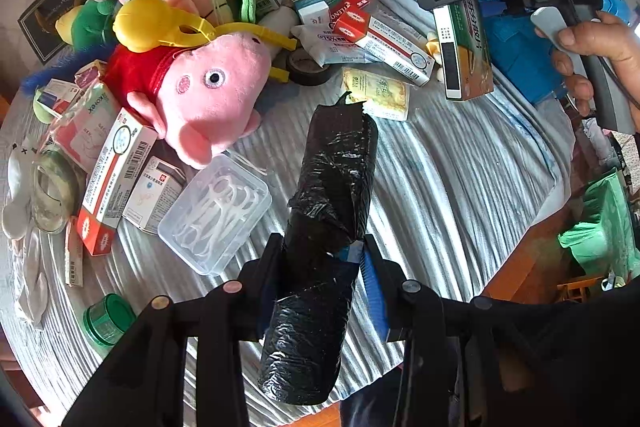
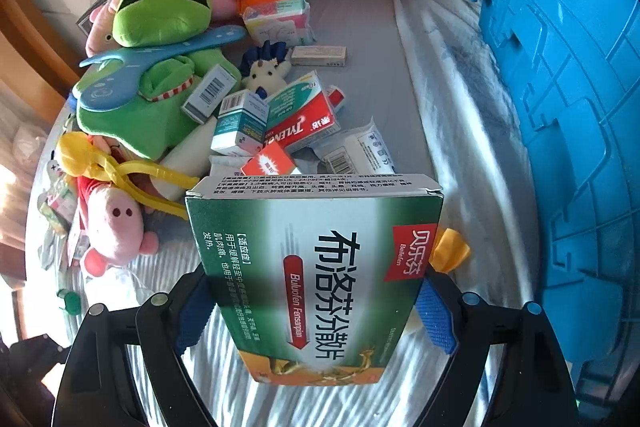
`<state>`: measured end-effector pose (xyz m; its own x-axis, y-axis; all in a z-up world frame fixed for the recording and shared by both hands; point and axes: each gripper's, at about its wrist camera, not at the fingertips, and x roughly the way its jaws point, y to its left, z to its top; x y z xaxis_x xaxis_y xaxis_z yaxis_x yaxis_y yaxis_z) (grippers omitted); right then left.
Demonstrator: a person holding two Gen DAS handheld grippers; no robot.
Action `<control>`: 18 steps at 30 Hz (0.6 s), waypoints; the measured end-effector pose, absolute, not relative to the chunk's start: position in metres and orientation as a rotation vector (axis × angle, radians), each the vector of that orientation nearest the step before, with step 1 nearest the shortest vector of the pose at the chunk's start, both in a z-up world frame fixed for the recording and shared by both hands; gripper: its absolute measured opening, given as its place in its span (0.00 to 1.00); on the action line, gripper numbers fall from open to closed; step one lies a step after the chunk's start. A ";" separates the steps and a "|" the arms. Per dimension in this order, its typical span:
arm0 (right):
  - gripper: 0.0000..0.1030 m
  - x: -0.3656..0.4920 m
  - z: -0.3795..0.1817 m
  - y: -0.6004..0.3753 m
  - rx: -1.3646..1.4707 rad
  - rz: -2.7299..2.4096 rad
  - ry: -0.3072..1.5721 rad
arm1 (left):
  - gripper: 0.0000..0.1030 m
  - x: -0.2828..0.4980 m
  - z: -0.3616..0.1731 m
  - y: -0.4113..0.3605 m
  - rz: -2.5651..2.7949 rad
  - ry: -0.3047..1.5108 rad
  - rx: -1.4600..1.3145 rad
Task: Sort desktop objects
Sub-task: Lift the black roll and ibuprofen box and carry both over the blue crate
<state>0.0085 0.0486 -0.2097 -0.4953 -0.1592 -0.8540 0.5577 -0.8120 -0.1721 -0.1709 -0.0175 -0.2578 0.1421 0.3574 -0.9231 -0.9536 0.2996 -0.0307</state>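
The left gripper (image 1: 323,281) is squeezed tight on a roll of black plastic bags (image 1: 326,227), holding it up above the grey striped cloth (image 1: 460,187). The right gripper (image 2: 314,311) is clamped on a green medicine box (image 2: 316,279) and holds it in the air, near the big blue crate (image 2: 560,107). Below sits a messy pile: a pink pig plush (image 1: 208,87), a green frog plush (image 2: 160,7), a yellow plastic clip (image 1: 160,23) and a clear box of floss picks (image 1: 216,213)
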 end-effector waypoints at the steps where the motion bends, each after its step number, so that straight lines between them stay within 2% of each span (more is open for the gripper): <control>1: 0.84 0.011 -0.209 0.048 1.253 -2.322 0.604 | 0.36 -0.170 -0.256 -0.018 1.096 0.987 -0.759; 18: 0.84 0.043 -0.126 0.069 1.096 -2.319 0.581 | 0.36 -0.148 -0.201 0.008 1.206 0.908 -0.669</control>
